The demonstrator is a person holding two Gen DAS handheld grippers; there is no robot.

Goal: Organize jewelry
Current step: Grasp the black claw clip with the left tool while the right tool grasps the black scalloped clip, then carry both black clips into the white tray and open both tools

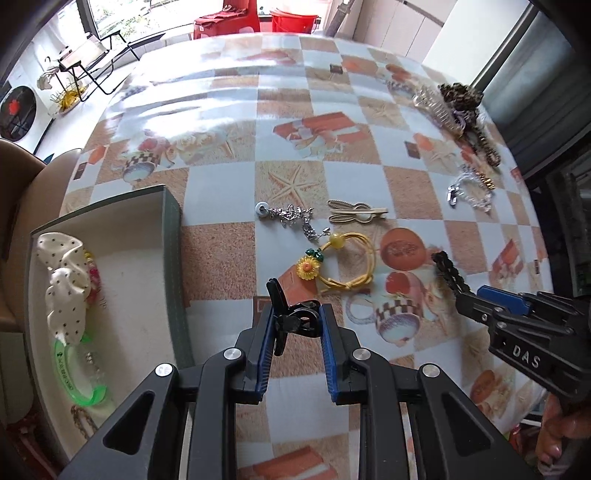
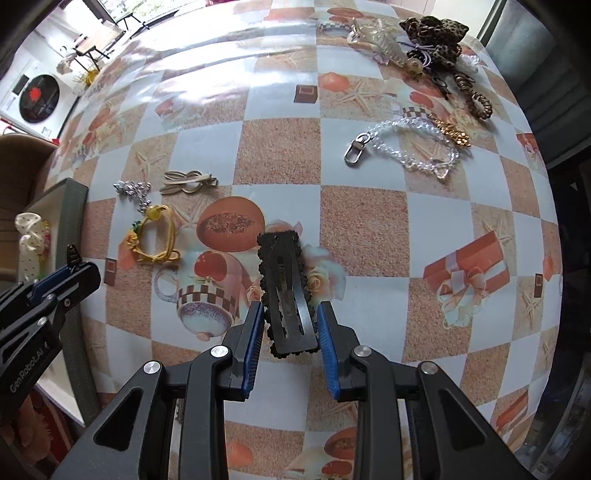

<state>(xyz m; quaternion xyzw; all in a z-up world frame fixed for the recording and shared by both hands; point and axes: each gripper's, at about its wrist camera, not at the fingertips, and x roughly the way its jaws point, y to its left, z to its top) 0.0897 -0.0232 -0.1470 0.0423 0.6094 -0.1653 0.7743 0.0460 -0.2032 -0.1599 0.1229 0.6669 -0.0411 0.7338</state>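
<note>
Both grippers are holding something. My left gripper (image 1: 297, 319) is pinching a small black claw clip (image 1: 291, 317) between its blue pads, jaws drawn narrow around it, the clip's lever sticking up past the left pad. My right gripper (image 2: 290, 325) is clamping a long black snap clip (image 2: 286, 291) by its near end, so most of the clip is jutting forward over the checked tablecloth (image 2: 365, 236). I am gripping each piece across its narrow width, I think, so it cannot swing or slip while I am carrying it.

Just to my left, the grey-green box (image 1: 171, 258) is sitting open at the table edge, already holding a white dotted scrunchie (image 1: 64, 280) and a green bangle (image 1: 79, 376); it looks like the collecting place, so I judge both clips are heading there.

Beyond the grippers, a yellow hair tie with a sunflower (image 1: 332, 267) is lying loose, touching or just beside a silver chain (image 1: 291, 218). A gold rabbit-shaped clip (image 1: 354, 214) is resting just past it.

Further right, a clear bead strap with a metal clasp (image 2: 406, 144) is waiting on the cloth, and at the far corner a leopard-print bow (image 2: 434, 35) is heaped with a clear comb clip (image 2: 384, 46) and a brown coil tie (image 2: 476, 99), still unsorted.
</note>
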